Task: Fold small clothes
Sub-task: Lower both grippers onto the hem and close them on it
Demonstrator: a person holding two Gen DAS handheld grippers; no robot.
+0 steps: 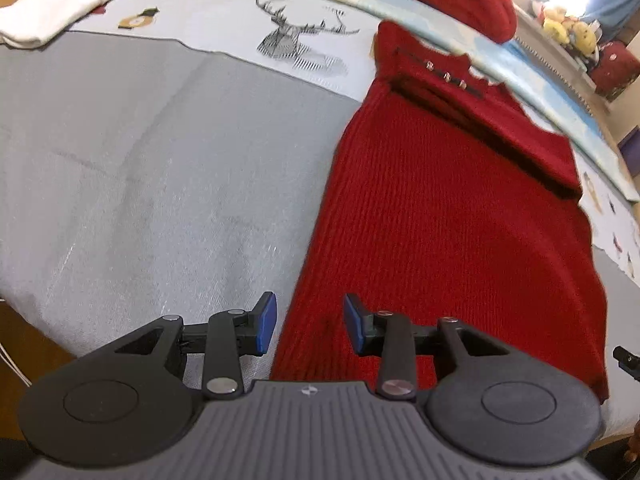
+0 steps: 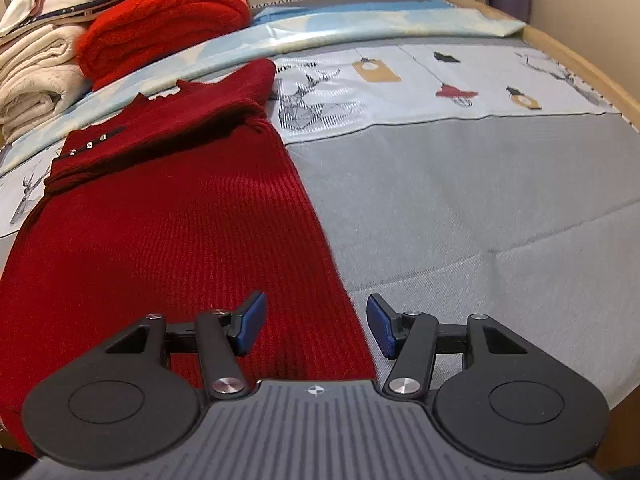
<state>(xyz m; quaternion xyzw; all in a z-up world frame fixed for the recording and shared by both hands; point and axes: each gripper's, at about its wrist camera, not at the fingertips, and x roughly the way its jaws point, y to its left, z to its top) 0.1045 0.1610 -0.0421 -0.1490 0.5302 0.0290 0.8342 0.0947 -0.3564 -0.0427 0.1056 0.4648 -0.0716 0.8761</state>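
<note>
On the grey bed [image 1: 160,168], red sweater [image 1: 440,220] lies lengthwise, collar away; left gripper [image 1: 310,326] and right gripper [image 2: 316,328] open.

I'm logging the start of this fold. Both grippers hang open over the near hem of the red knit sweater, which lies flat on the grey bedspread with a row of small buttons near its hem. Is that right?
Not quite: the buttons sit at the far end by the neckline, not the hem, as the left wrist view shows. The rest holds: left gripper and right gripper hang open over the near hem of the red knit sweater on the grey bedspread.
</note>
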